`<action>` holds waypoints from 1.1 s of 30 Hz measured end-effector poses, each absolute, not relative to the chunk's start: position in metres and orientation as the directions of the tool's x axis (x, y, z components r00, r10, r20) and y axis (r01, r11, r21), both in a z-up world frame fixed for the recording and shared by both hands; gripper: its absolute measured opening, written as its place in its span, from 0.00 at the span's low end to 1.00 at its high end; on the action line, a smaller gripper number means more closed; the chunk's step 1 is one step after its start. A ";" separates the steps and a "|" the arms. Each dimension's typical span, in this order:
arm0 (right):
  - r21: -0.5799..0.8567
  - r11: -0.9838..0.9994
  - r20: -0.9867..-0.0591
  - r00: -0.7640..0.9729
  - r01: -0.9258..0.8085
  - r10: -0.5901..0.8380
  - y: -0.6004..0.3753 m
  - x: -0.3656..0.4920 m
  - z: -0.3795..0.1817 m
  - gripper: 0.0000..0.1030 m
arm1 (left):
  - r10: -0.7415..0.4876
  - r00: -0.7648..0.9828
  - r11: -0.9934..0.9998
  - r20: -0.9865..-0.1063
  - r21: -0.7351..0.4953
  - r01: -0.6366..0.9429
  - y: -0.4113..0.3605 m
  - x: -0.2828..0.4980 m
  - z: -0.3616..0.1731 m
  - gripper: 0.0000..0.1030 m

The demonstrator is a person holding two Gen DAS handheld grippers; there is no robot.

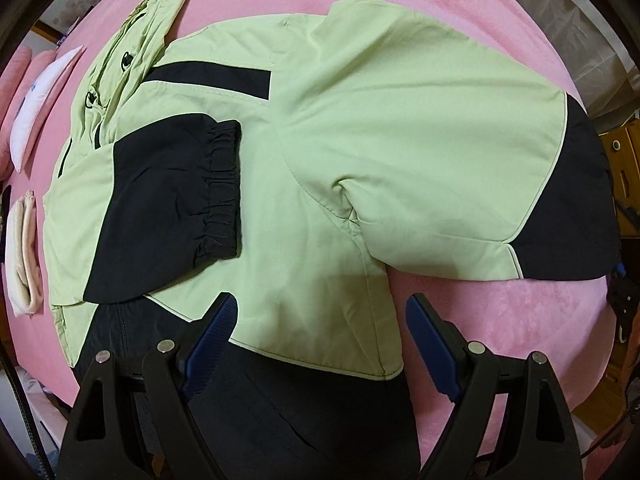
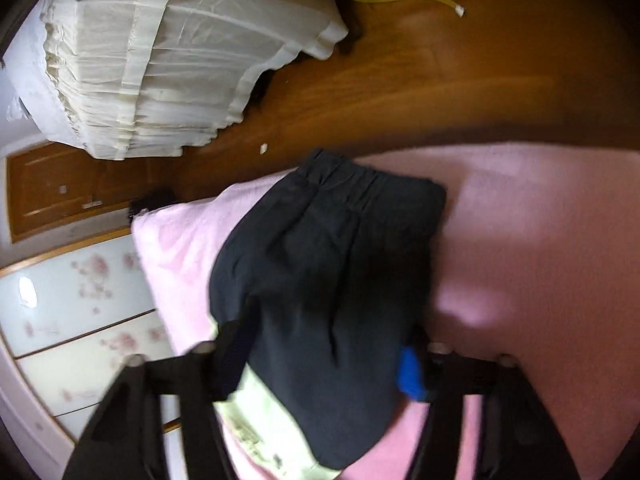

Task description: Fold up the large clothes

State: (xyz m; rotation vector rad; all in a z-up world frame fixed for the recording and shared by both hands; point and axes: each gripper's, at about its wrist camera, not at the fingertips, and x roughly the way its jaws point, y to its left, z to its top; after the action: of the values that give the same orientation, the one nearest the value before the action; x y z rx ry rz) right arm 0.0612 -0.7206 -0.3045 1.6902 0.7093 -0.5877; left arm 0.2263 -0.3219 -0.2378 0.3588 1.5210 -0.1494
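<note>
A light green jacket point(image 1: 360, 128) with black panels lies spread flat on the pink bed point(image 1: 500, 320). One sleeve is folded across the body, its black cuff point(image 1: 180, 208) on the left. The other sleeve, with a black end point(image 1: 572, 208), stretches out to the right. My left gripper point(image 1: 320, 328) is open above the jacket's lower hem and touches nothing. In the blurred right wrist view my right gripper point(image 2: 324, 364) stands around the black sleeve end point(image 2: 332, 264), which drapes between the fingers; its elastic cuff points away from me. The blur hides whether the pads press it.
White and pink pillows point(image 1: 40, 92) and a folded cream cloth point(image 1: 24, 248) lie at the bed's left side. The right wrist view shows wooden floor point(image 2: 440, 80), a white draped cloth point(image 2: 160, 60) and a floral cabinet point(image 2: 80, 300) beyond the bed's edge.
</note>
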 end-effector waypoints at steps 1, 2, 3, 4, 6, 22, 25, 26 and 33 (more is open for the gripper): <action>0.663 -0.156 -0.720 0.680 0.732 0.137 -0.725 0.063 -0.306 0.30 | 0.126 0.056 0.938 -0.990 0.137 0.319 -0.322 0.226 -0.238 0.82; 0.661 -0.153 -0.726 0.678 0.735 0.118 -0.725 0.061 -0.307 0.23 | 0.126 0.062 0.936 -0.990 0.140 0.324 -0.322 0.225 -0.238 0.82; 0.674 -0.157 -0.719 0.689 0.722 0.088 -0.725 0.059 -0.307 0.12 | 0.131 0.070 0.933 -0.989 0.146 0.329 -0.321 0.224 -0.238 0.82; 0.695 -0.169 -0.701 0.711 0.699 0.055 -0.723 0.054 -0.308 0.09 | 0.135 0.076 0.930 -0.988 0.153 0.333 -0.320 0.224 -0.238 0.82; 0.715 -0.210 -0.680 0.733 0.667 0.009 -0.718 0.047 -0.310 0.07 | 0.150 0.087 0.924 -0.985 0.171 0.343 -0.317 0.223 -0.239 0.82; 0.592 0.526 -0.496 0.790 0.611 -0.360 -0.629 0.116 -0.114 0.04 | 0.220 0.269 0.951 -0.938 0.268 0.154 -0.217 0.224 -0.203 0.82; 0.502 0.692 -0.414 0.846 0.519 -0.335 -0.583 0.141 -0.078 0.04 | 0.208 0.272 0.969 -0.940 0.235 0.072 -0.177 0.222 -0.195 0.82; 0.469 0.742 -0.388 0.867 0.479 -0.313 -0.565 0.151 -0.068 0.04 | 0.210 0.278 0.971 -0.938 0.232 0.050 -0.164 0.222 -0.193 0.82; 0.257 0.943 -0.303 0.944 0.212 -0.130 -0.425 0.209 -0.043 0.04 | 0.302 0.303 0.953 -0.904 0.297 -0.063 -0.060 0.235 -0.174 0.82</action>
State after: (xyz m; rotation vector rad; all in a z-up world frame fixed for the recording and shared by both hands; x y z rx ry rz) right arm 0.2088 -0.4251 -0.0428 0.2919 0.2866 -0.1766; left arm 0.2354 -0.0605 -0.1736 0.2212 1.2427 0.2444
